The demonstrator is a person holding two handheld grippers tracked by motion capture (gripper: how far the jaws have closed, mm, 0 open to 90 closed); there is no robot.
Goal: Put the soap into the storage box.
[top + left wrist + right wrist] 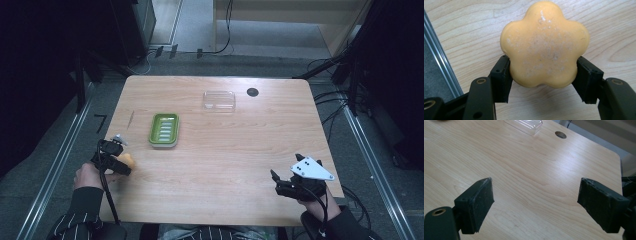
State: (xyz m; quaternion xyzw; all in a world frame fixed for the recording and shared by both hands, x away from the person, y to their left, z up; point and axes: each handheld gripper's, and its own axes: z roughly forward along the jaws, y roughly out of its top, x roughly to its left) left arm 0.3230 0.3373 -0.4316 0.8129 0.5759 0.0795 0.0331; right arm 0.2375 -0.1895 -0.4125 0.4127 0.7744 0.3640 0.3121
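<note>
One orange flower-shaped soap bar (545, 45) sits between the jaws of the left hand-held gripper (543, 78), pinched across its lower lobes, at the near left corner of the worktop (225, 165). It looks stiff and fairly light, with a dusty, worn face; I judge it could turn slippery under pressure, so the notches between lobes are the safer places to grip, as the pads do now. A green ridged soap dish (163, 130) lies just beyond it, and a clear plastic lid (219, 100) farther back. The right hand-held gripper (282, 184) hovers near the right edge, jaws spread wide and empty.
</note>
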